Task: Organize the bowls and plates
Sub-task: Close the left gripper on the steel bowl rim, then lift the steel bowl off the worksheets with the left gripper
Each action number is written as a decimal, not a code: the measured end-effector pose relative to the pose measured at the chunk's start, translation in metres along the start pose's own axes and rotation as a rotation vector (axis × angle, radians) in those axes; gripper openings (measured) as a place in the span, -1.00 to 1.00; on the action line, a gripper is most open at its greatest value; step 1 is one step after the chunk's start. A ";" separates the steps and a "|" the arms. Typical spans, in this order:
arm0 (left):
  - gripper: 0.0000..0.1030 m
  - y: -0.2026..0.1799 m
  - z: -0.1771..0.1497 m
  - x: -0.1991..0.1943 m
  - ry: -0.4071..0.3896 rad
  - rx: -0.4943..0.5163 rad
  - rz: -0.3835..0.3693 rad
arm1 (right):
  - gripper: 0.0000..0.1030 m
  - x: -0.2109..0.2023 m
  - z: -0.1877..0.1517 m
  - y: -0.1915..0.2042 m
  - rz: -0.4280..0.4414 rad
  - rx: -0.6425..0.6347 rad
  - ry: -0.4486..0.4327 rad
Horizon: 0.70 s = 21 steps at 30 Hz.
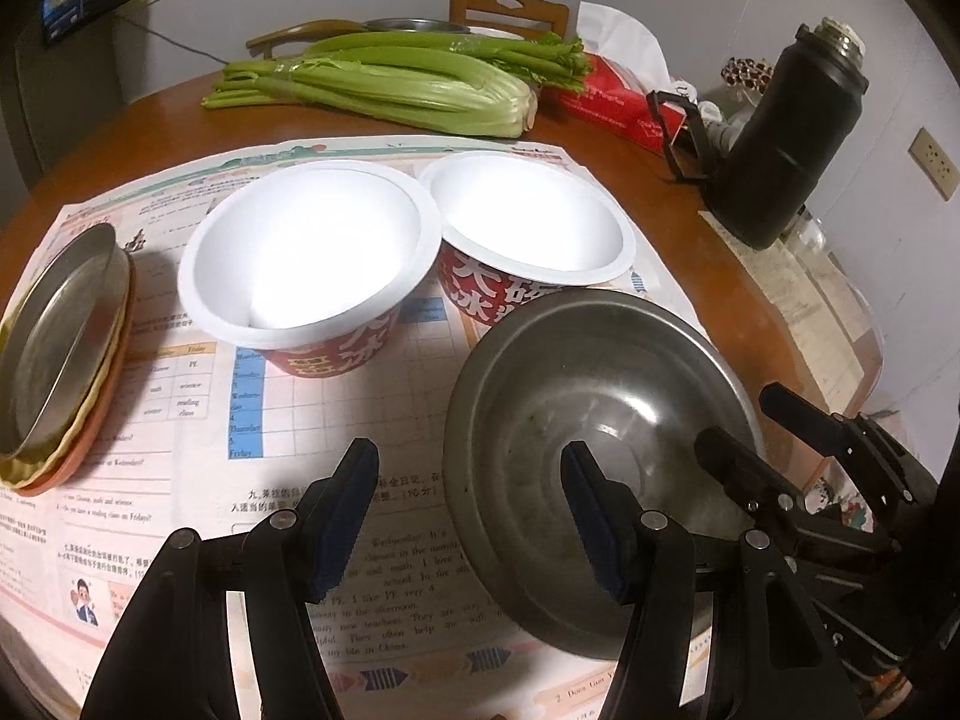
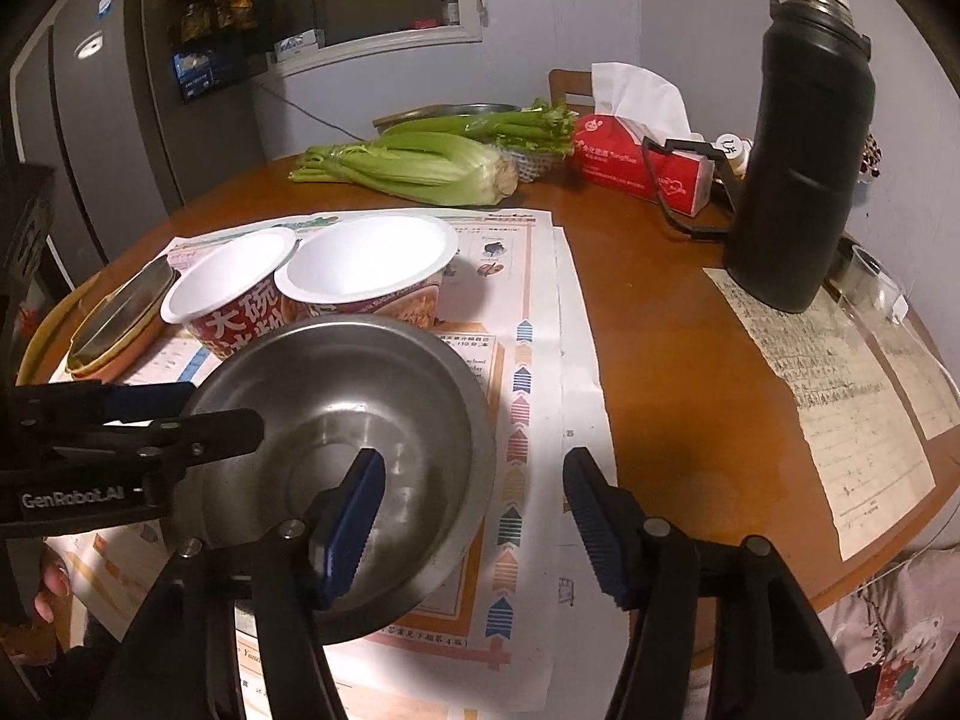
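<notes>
A steel bowl point(image 1: 600, 420) point(image 2: 360, 408) sits upright on a printed paper sheet near the table's front. My left gripper point(image 1: 474, 516) point(image 2: 222, 405) is open and straddles the bowl's left rim, one finger inside and one outside, with neither pad pressing. My right gripper point(image 2: 474, 516) point(image 1: 735, 417) is open and straddles the right rim the same way. Behind the bowl stand two red paper bowls with white insides point(image 1: 306, 252) point(image 1: 528, 222), side by side. A steel plate point(image 1: 60, 348) point(image 2: 120, 312) tops a stack of yellow and orange plates at the left.
Celery point(image 1: 384, 90) lies at the back of the round wooden table point(image 2: 660, 360). A red tissue box point(image 2: 636, 168) and a tall black flask point(image 2: 804, 168) stand at the right. More paper sheets point(image 2: 840, 408) lie at the right edge. A fridge point(image 2: 90, 150) stands beyond the left side.
</notes>
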State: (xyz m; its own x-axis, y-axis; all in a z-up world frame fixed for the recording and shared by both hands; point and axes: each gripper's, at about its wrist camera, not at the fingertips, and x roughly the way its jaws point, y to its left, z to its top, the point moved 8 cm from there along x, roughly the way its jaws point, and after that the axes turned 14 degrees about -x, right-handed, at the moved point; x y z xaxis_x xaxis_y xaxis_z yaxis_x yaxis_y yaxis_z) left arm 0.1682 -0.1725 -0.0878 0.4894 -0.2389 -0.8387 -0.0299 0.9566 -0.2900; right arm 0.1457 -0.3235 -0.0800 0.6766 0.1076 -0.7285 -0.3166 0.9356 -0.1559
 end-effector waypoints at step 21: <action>-0.11 -0.014 -0.005 0.021 0.060 0.011 -0.040 | -0.05 0.011 -0.003 0.024 0.035 -0.063 0.024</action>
State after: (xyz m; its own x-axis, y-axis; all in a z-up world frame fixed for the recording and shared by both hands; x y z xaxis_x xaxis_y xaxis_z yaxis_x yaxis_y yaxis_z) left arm 0.1746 -0.1918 -0.1030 0.4373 -0.2858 -0.8527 -0.0022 0.9478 -0.3188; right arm 0.1437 -0.3008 -0.0935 0.6482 0.1311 -0.7501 -0.3820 0.9081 -0.1714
